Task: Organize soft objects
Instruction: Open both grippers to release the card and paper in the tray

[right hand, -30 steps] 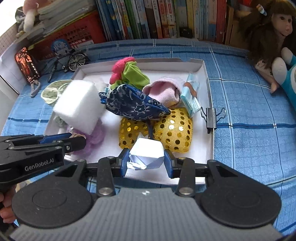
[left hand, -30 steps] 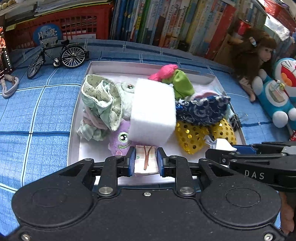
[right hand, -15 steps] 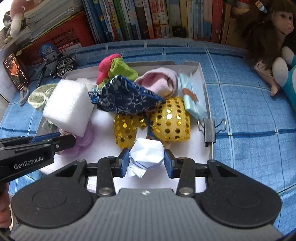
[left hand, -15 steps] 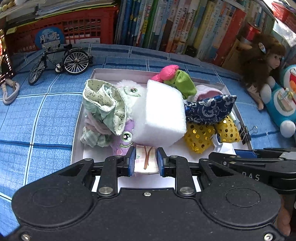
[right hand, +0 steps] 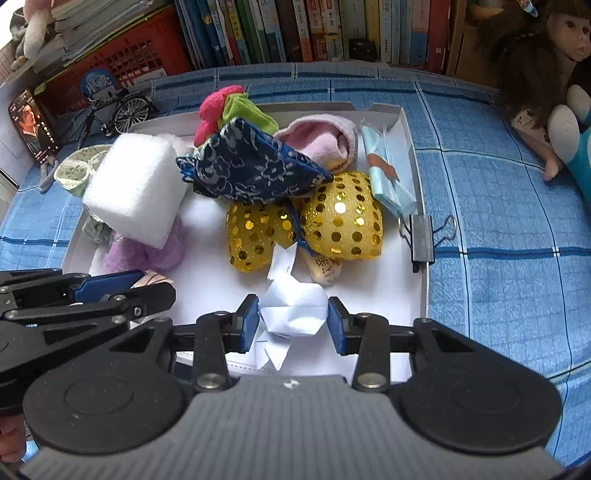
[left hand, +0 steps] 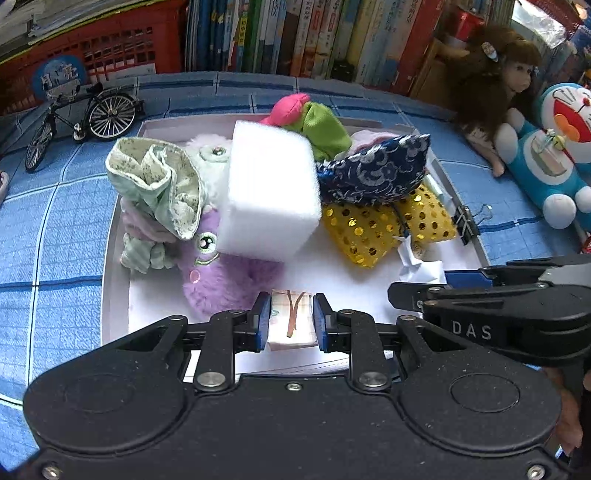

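A white shallow box (left hand: 114,280) (right hand: 413,155) on the blue checked cloth holds soft things: a white foam block (left hand: 271,192) (right hand: 135,188), a purple plush (left hand: 221,273), a green floral cloth (left hand: 159,184), a navy patterned pouch (left hand: 373,173) (right hand: 251,166), gold sequin pouches (left hand: 362,230) (right hand: 341,221), a pink and green toy (left hand: 306,122) and a pink sock (right hand: 321,140). My left gripper (left hand: 290,319) is shut on a small tissue pack (left hand: 291,321) over the box's near edge. My right gripper (right hand: 291,319) is shut on a folded white paper piece (right hand: 295,306) beside it.
A black binder clip (right hand: 421,236) grips the box's right wall, next to a blue face mask (right hand: 388,181). A toy bicycle (left hand: 85,122), red basket (left hand: 96,48) and books (left hand: 295,33) stand behind. A doll (left hand: 491,81) and blue plush (left hand: 554,147) sit at right.
Both grippers have risen and tilted a little while still holding their items; the box contents appear lower and farther. The paper piece has slipped lower between the right fingers.
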